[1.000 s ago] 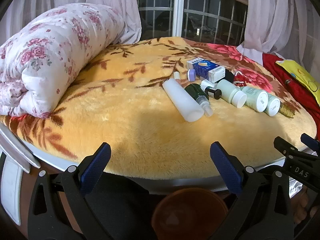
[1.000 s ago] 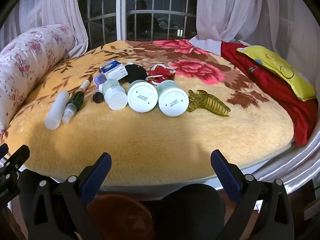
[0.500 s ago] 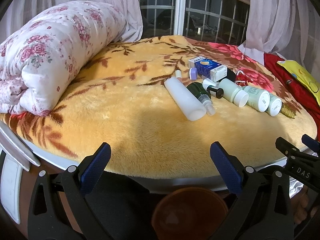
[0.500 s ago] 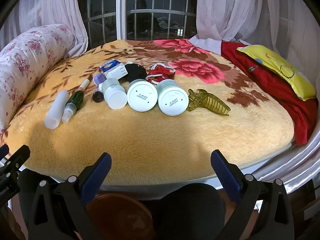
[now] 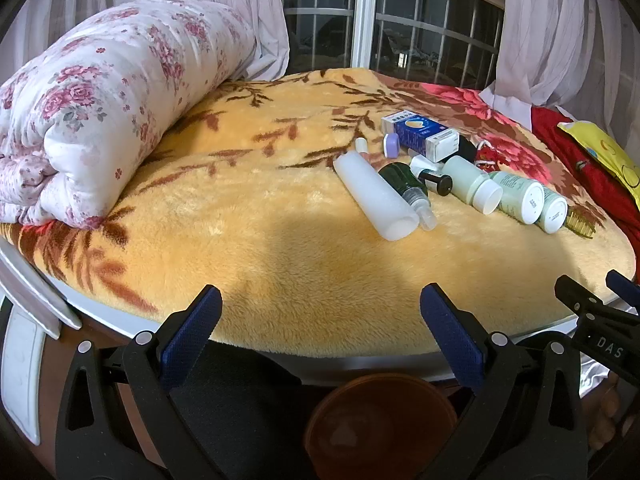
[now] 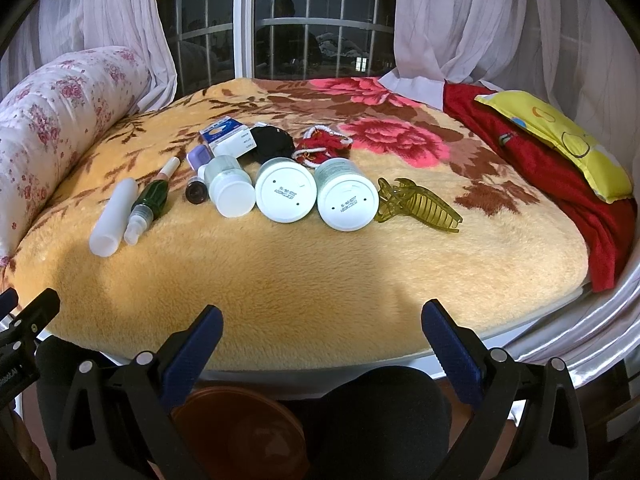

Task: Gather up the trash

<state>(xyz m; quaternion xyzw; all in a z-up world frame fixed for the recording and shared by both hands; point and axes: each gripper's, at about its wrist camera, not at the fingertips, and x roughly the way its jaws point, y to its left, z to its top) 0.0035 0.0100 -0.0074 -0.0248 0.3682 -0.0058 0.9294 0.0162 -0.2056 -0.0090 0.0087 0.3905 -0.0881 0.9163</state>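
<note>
Several small items lie in a row on the yellow floral blanket (image 5: 248, 224): a white tube (image 5: 376, 196) (image 6: 114, 216), a green spray bottle (image 5: 408, 188) (image 6: 150, 204), a blue and white box (image 5: 420, 134) (image 6: 228, 138), pale green bottles with white caps (image 5: 474, 186) (image 6: 230, 190) and two white-based jars (image 6: 284, 196) (image 6: 346, 200). An olive hair claw (image 6: 418, 204) lies right of them. A brown bin (image 5: 380, 424) (image 6: 236, 432) stands on the floor below the bed edge. My left gripper (image 5: 320, 320) and right gripper (image 6: 322, 324) are open and empty, short of the bed edge.
A rolled floral quilt (image 5: 100, 100) lies on the left of the bed. A red cloth (image 6: 552, 176) and yellow pillow (image 6: 560, 140) lie on the right. A black item (image 6: 272, 142) and a red and white cord (image 6: 320, 146) lie behind the jars. Window and curtains stand behind.
The left wrist view has shifted slightly, the bed items sitting a little lower and to the right in it. The right gripper has barely moved. Both stay open.
</note>
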